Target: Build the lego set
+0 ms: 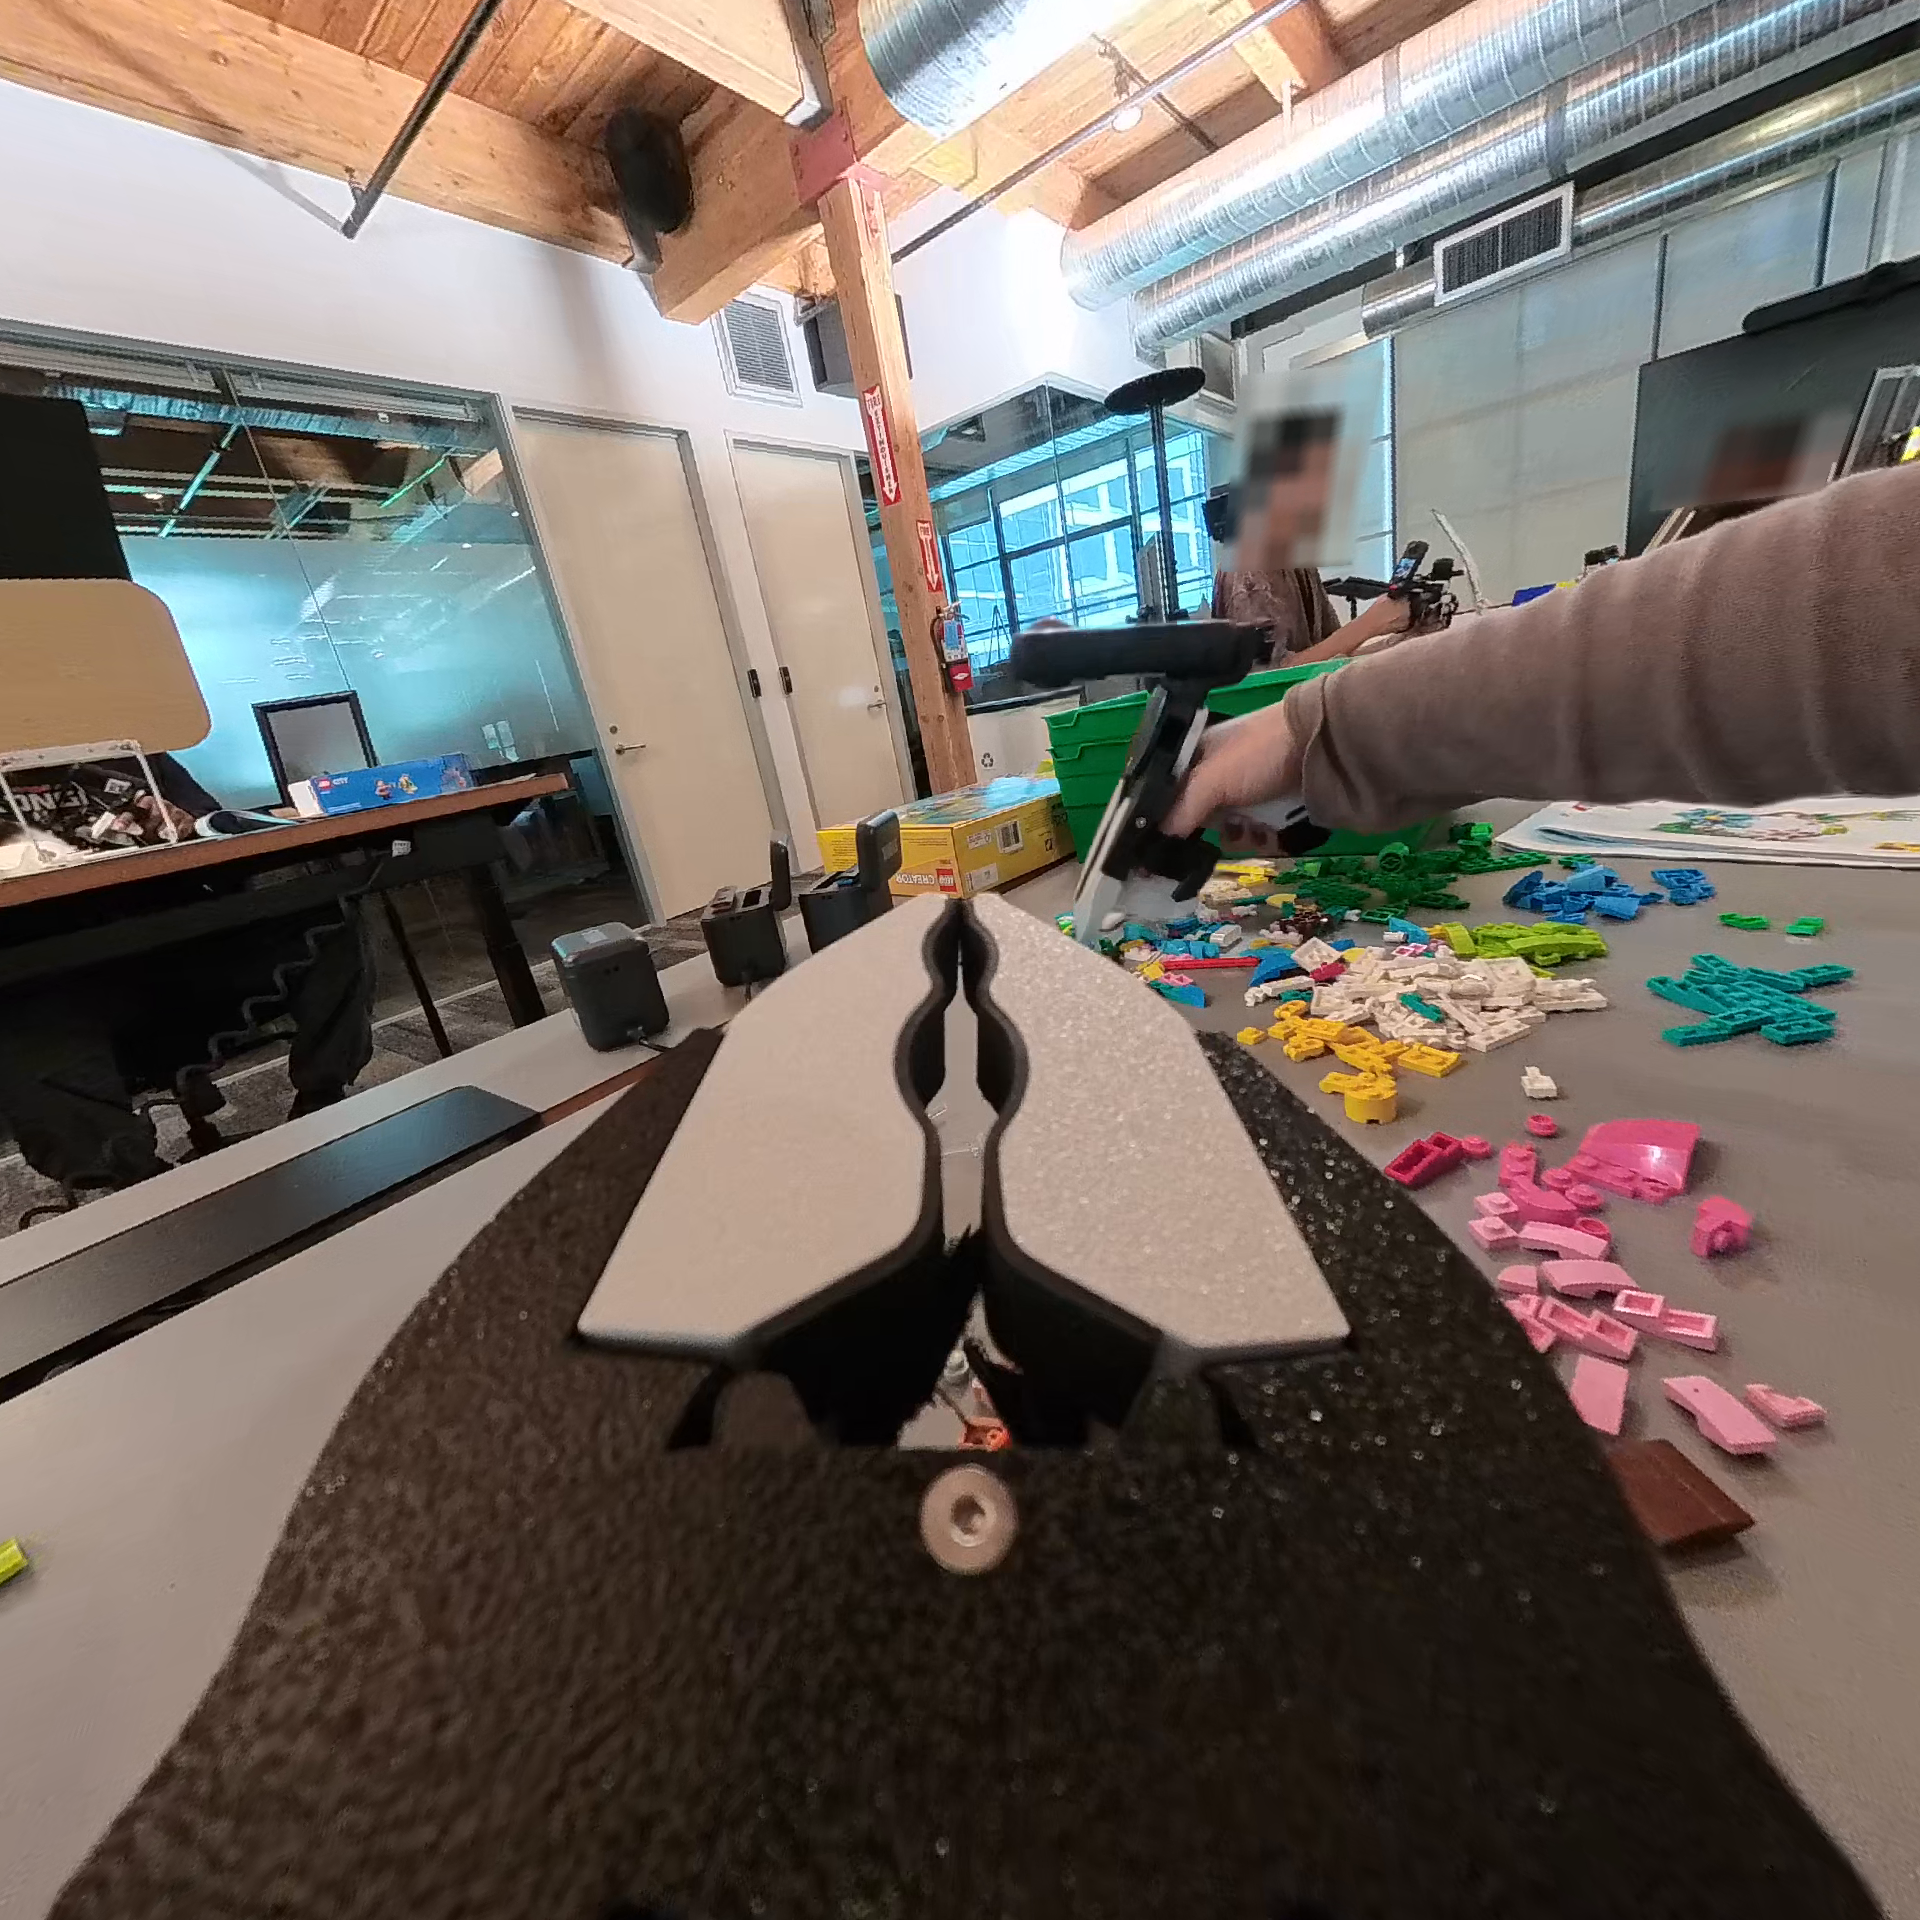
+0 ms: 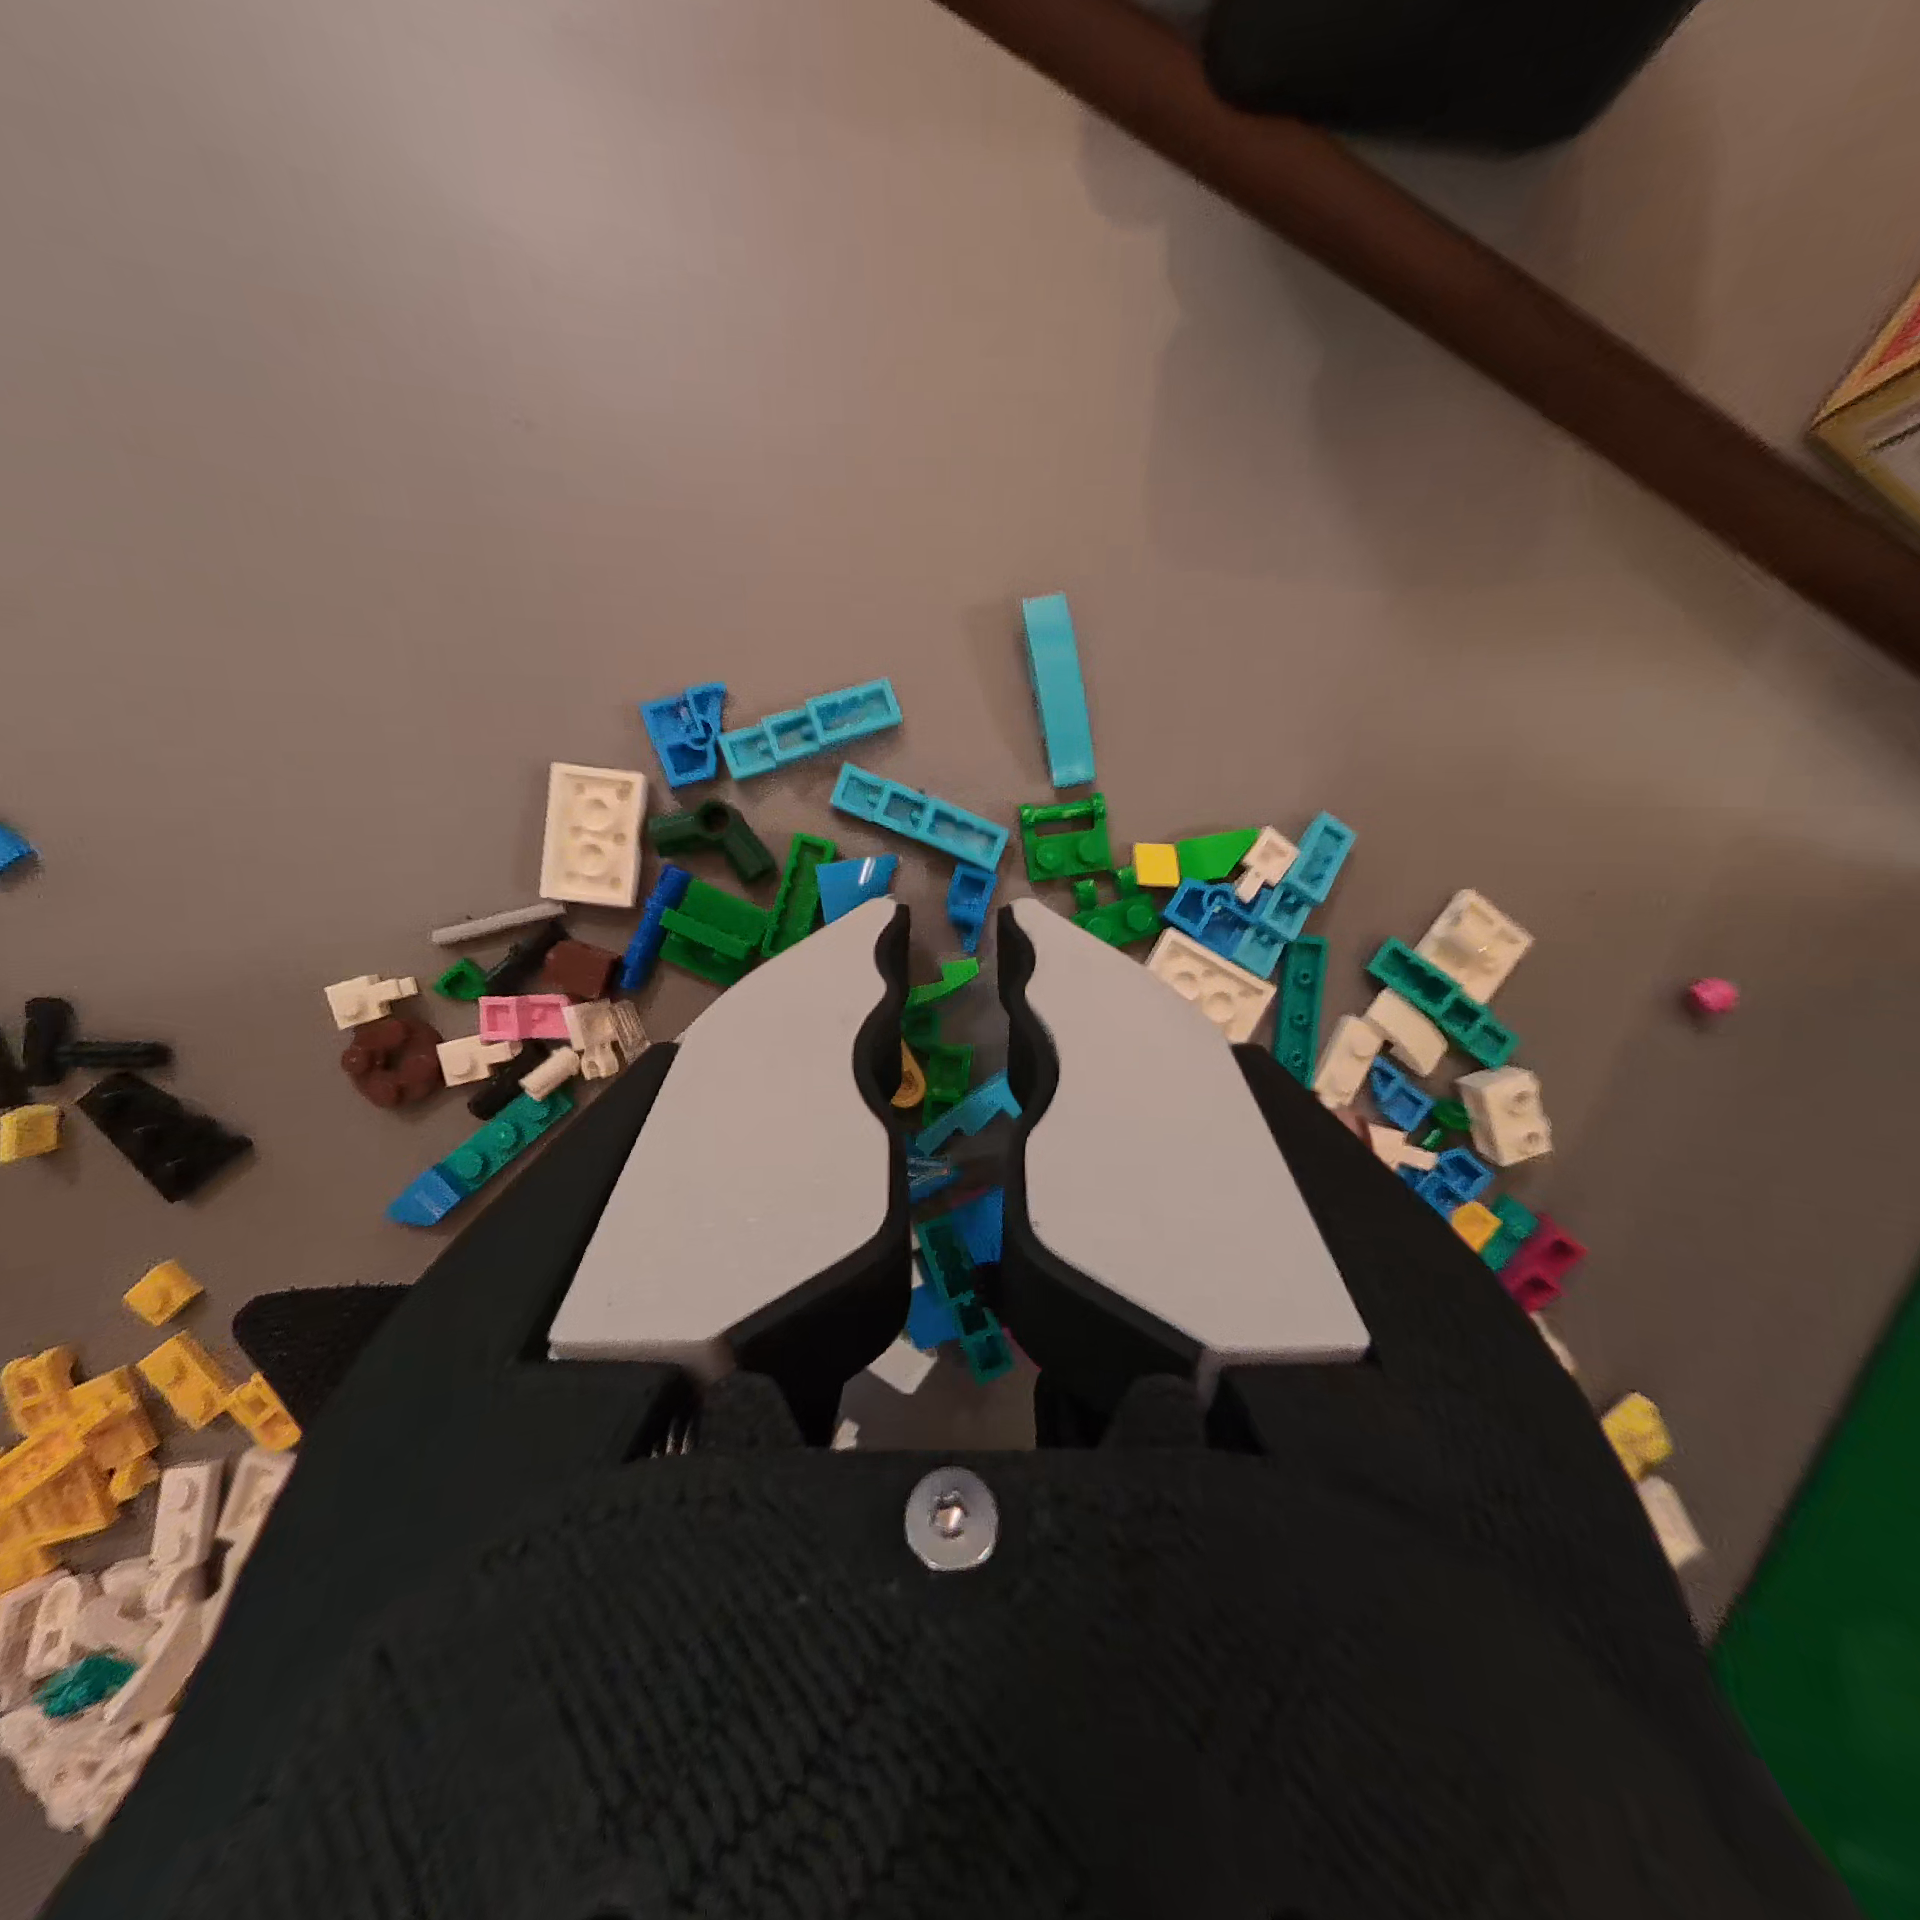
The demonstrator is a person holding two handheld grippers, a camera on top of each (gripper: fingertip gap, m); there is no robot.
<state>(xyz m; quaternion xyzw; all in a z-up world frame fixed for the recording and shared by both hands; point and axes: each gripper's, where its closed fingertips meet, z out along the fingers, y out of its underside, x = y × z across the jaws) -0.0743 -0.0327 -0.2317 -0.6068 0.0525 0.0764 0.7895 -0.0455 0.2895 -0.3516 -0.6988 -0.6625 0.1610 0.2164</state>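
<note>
Loose lego pieces lie sorted by colour on the grey table (image 1: 1829, 1226): white (image 1: 1444, 997), yellow (image 1: 1340, 1055), pink (image 1: 1590, 1247), teal (image 1: 1745, 997), blue (image 1: 1600, 894) and green (image 1: 1423, 873) piles. My left gripper (image 1: 961, 914) is shut with nothing seen between its fingers, held above the table left of the piles. My right gripper (image 2: 951, 920) is slightly open, pointing down over a mixed pile (image 2: 935, 1039). A small blue piece (image 2: 971, 904) lies just past its fingertips. It also shows in the left wrist view (image 1: 1101, 925), held by a hand.
An instruction booklet (image 1: 1714, 831), stacked green bins (image 1: 1101, 748) and a yellow set box (image 1: 945, 842) sit at the table's far side. Black charger blocks (image 1: 613, 982) stand on the left. A white plate (image 2: 592, 836), black pieces (image 2: 156, 1132) and a yellow pile (image 2: 73, 1444) lie left of the right gripper. There is about 35 centimetres between the tips of the two grippers.
</note>
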